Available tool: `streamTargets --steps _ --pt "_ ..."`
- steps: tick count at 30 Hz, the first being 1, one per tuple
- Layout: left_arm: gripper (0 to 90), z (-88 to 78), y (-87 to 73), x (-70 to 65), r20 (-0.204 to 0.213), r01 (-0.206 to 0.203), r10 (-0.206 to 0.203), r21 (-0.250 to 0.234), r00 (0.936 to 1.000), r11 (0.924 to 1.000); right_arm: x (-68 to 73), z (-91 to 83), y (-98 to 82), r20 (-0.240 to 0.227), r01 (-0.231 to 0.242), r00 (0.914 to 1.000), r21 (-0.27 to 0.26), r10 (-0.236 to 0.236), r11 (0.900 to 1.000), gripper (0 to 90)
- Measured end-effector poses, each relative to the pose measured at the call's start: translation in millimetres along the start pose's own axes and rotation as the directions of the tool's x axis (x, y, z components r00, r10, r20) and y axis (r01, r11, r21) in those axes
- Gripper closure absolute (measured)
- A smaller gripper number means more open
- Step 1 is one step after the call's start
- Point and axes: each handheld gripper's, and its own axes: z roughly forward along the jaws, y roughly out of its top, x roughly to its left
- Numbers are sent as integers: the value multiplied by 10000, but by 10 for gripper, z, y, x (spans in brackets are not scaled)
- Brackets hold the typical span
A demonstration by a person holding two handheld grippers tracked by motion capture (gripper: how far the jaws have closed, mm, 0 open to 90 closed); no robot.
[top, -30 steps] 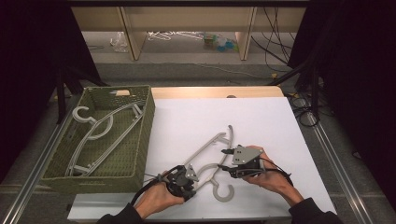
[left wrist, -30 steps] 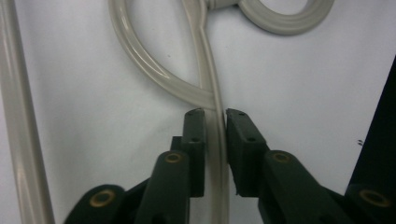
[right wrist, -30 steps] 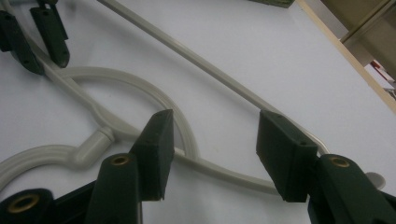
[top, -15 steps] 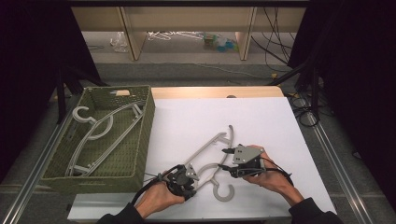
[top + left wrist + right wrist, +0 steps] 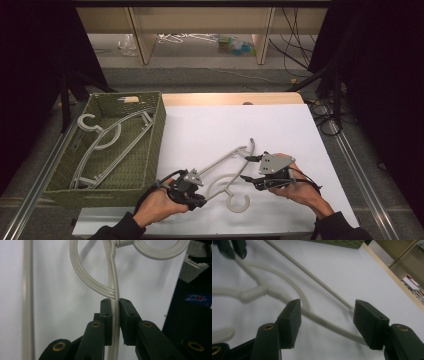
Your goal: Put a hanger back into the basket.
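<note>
One claw (image 5: 114, 312) clamping hanger (image 5: 110, 280)

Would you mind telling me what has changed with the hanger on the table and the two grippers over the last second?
The right gripper has just been opening its jaws, which now stand clear on either side of the grey hanger arm. The left gripper stays clamped on the hanger's other arm and has lifted it slightly. The green woven basket and the hangers inside it are unchanged.
</note>
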Motion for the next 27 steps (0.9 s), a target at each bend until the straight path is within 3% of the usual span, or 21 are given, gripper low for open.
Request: streamTargets --steps 1,3,7,8,9,10,11,12,13,15,16,17,18,20,21,22,23,24,25,26,27 --pt "811 -33 8 21 80 -209 210 -109 9997 9997 14 6 7 -26 191 9998 81 -191 9998 406" --pt "812 -78 -6 1 312 364 -353 -351 9989 9987 52 35 24 -155 475 9988 235 -471 9986 401" --pt "813 -108 -24 -27 659 367 -333 -516 9973 9980 135 142 50 -151 1168 9931 642 -1161 9911 374" --pt "813 -116 -23 -34 545 264 -238 -491 9982 9984 138 166 64 -241 1296 9915 672 -1282 9893 395" --pt "813 -117 -20 -28 709 24 15 -549 9975 9985 147 187 75 -261 1421 9897 703 -1406 9874 416" --pt "813 -127 -22 -56 680 202 -168 -489 9975 9986 161 207 84 -278 1605 9869 752 -1588 9842 437" --pt "813 -125 -22 -57 768 62 -22 -524 9970 9986 164 225 95 -212 1839 9829 797 -1828 9797 452" --pt "813 -131 -29 -84 711 349 -315 -468 9970 9983 172 240 107 -286 1948 9808 806 -1931 9775 487" --pt "813 -123 -22 -50 745 -173 210 -497 9970 9986 175 248 120 -350 2099 9776 799 -2077 9744 524" --pt "812 -127 -32 -64 705 92 -58 -481 9975 9988 170 258 141 -513 2681 9630 840 -2645 9597 588" --pt "811 -126 -32 -55 708 -75 105 -435 9974 9990 181 257 145 -537 2843 9584 889 -2804 9546 603" --pt "809 -119 -27 -46 631 -489 516 -435 9967 9979 190 252 148 -591 2995 9537 921 -2951 9496 616" --pt "794 -116 -25 -48 436 -730 752 -501 9962 9961 210 246 143 -654 2920 9559 1038 -2864 9508 628" --pt "701 -109 17 -44 207 -1371 1389 -745 9901 9878 226 250 149 -766 3304 9431 1099 -3234 9374 642" --pt "636 -109 17 -44 207 -1371 1389 -745 9901 9878 228 250 150 -788 3507 9359 1132 -3435 9296 646" --pt "619 -116 94 -17 -510 -3271 3239 -806 9447 9415 225 246 152 -1033 3768 9248 1152 -3662 9191 651" --pt "600 -112 114 -39 -664 -3513 3467 -800 9356 9328 244 237 151 -1008 3624 9308 1268 -3514 9234 656" --pt "569 -123 171 -21 -741 -4596 4564 -329 8867 8875 242 232 163 -1093 3792 9237 1231 -3672 9171 661" --pt "564 -72 100 -167 -1011 -2802 2731 -649 9567 9577 226 218 176 -1040 3974 9164 1199 -3866 9098 667" --pt "562 -56 123 -183 -965 -3101 3055 -368 9473 9500 227 211 190 -1095 3970 9160 1114 -3858 9110 673" --pt "561 -13 134 -222 -998 -3020 2954 -584 9501 9515 232 187 204 -1020 3886 9203 1286 -3776 9124 679"
